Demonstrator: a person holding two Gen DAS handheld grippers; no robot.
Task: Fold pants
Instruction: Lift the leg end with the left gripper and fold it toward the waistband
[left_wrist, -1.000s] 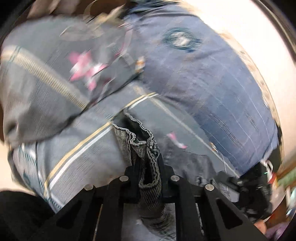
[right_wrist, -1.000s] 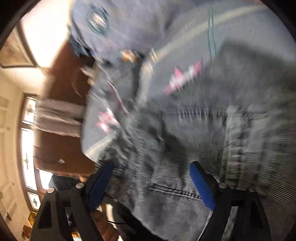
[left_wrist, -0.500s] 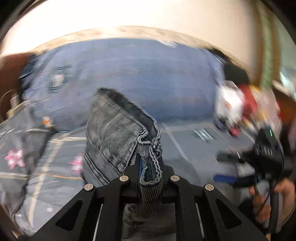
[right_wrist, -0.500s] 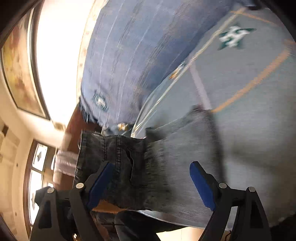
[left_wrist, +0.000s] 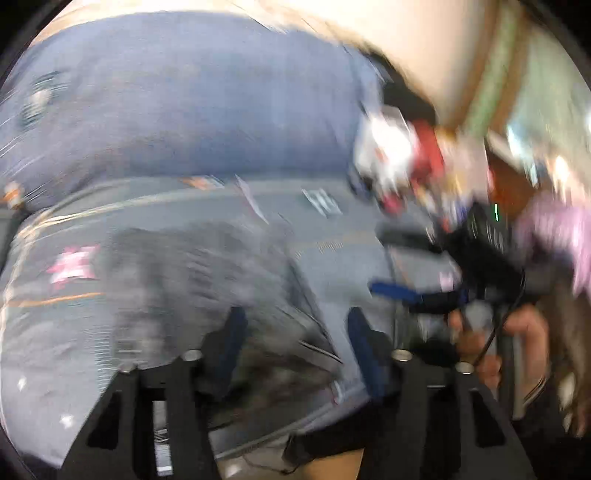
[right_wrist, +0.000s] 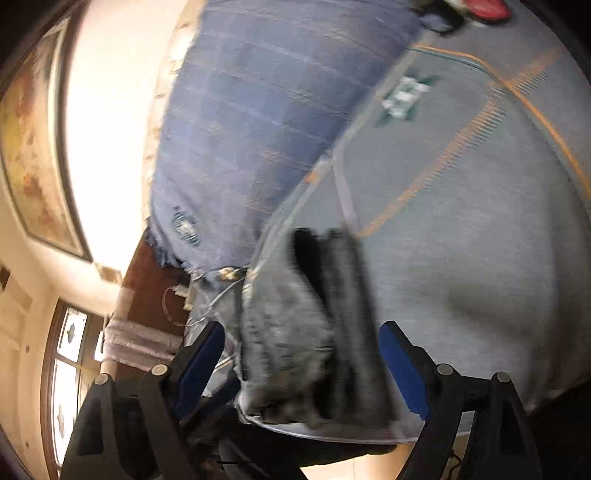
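Pants (right_wrist: 314, 332): being left folded on bed (right_wrist: 480, 240); both grippers (left_wrist: 295, 343) (right_wrist: 301, 354) being held wide, nothing gripped; tidying possibly outstanding.

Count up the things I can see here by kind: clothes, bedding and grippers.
Pants: 1, the dark grey jeans lying folded on the bed.
Bedspread: 1, grey with orange lines.
Pillow: 1, blue.
Grippers: 2, the left gripper and the right gripper, both open.
Total: 5.
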